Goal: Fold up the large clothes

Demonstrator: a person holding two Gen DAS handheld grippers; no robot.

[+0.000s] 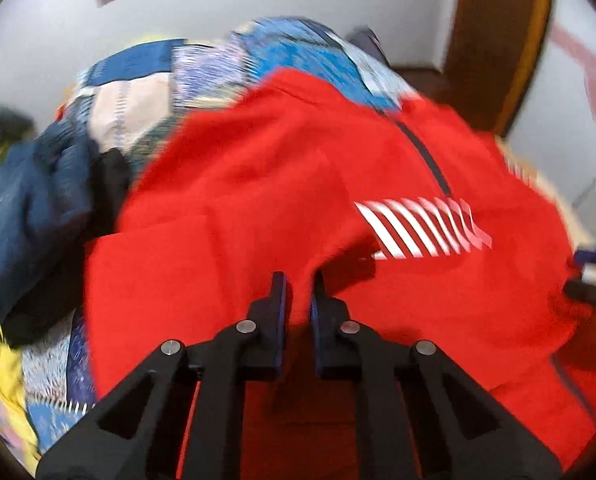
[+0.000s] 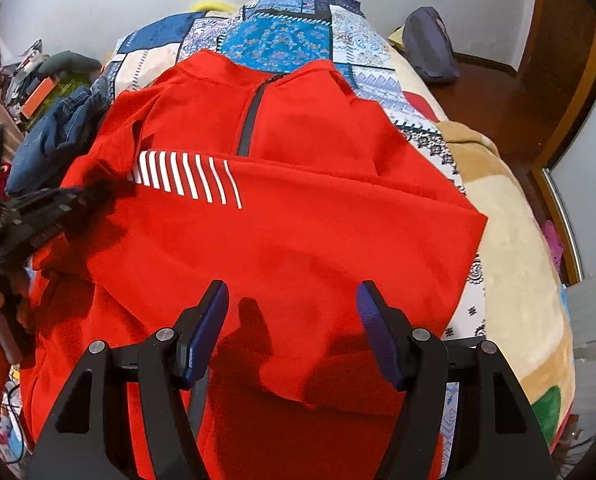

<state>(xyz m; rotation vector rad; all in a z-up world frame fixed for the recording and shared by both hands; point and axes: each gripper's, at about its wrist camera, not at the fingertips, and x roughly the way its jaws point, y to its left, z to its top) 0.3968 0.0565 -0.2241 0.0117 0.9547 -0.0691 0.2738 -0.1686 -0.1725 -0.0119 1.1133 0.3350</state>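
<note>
A large red pullover with a short dark zip and a white striped chest mark lies spread on a patchwork bedspread. It also fills the blurred left wrist view. My left gripper is shut on a raised fold of the red fabric, and it shows at the left edge of the right wrist view. My right gripper is open and empty, hovering over the pullover's lower part. The pullover's right side is folded inward with a straight edge.
A heap of blue denim clothes lies left of the pullover, also in the left wrist view. A beige blanket covers the bed's right side. A dark bag sits at the far right. Clutter stands far left.
</note>
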